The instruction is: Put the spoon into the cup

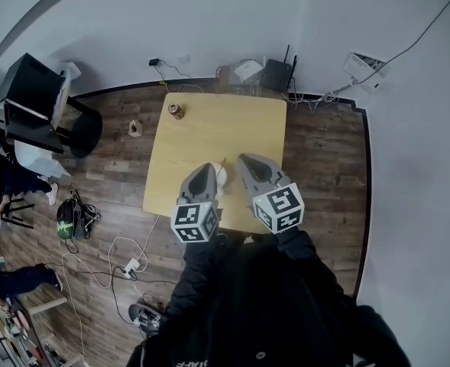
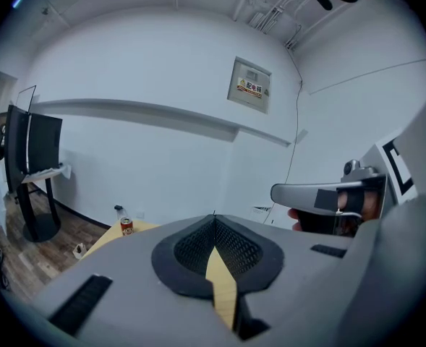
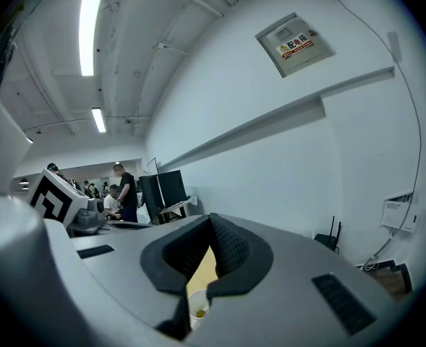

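Head view: worktop with a can near its far left corner. Left gripper and right gripper hover side by side over the near edge. The white cup sits between them. A thin line rising from it looks like the spoon handle, but it's tiny here, so I won't swear to it.

Left gripper view: fingers clenched tip to tip, nothing between them. Can is off to the left, right gripper off to the right.

Right gripper view: fingers clenched as well, empty. The cup shows below through the gap, with something yellowish inside.

My read: spoon is in, job looks done, and the step in hand is the retreat. To do it well, I'd back both grippers out clear of the handle and rim, with no sideways sweep, so the cup doesn't tip.
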`<state>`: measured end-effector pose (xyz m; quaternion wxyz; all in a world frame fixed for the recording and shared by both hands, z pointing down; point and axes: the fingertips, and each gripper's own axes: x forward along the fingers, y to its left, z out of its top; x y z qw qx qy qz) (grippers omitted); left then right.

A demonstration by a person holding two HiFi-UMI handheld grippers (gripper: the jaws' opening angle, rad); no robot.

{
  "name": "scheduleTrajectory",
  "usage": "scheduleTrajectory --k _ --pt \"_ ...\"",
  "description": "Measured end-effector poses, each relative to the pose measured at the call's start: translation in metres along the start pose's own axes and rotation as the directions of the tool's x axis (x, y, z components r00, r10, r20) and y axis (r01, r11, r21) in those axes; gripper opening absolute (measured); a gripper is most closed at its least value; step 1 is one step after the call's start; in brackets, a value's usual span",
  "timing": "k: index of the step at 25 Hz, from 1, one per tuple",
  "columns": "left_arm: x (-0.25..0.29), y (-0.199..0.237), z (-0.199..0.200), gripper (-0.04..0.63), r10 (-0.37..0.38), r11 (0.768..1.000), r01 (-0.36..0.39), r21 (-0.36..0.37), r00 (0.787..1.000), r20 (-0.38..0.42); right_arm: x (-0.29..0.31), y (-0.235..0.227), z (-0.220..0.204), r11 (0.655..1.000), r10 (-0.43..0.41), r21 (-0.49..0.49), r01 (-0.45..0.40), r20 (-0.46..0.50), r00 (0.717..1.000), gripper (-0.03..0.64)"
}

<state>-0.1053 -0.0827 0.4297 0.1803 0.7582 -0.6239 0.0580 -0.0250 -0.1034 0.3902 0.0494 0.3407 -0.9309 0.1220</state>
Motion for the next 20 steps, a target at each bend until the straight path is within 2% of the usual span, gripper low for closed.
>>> scheduleTrajectory --k 16,20 --pt "-0.005 0.012 -0.018 0.034 0.013 1.000 -0.013 -0.010 0.999 -0.038 0.006 0.011 -0.013 1.000 0.017 0.014 -0.017 -0.027 0.999 0.021" --pt "-0.006 0.013 -0.017 0.034 0.007 1.000 -0.007 -0.014 1.000 -0.024 0.008 0.015 -0.017 1.000 0.022 0.012 -0.022 -0.036 0.999 0.021"
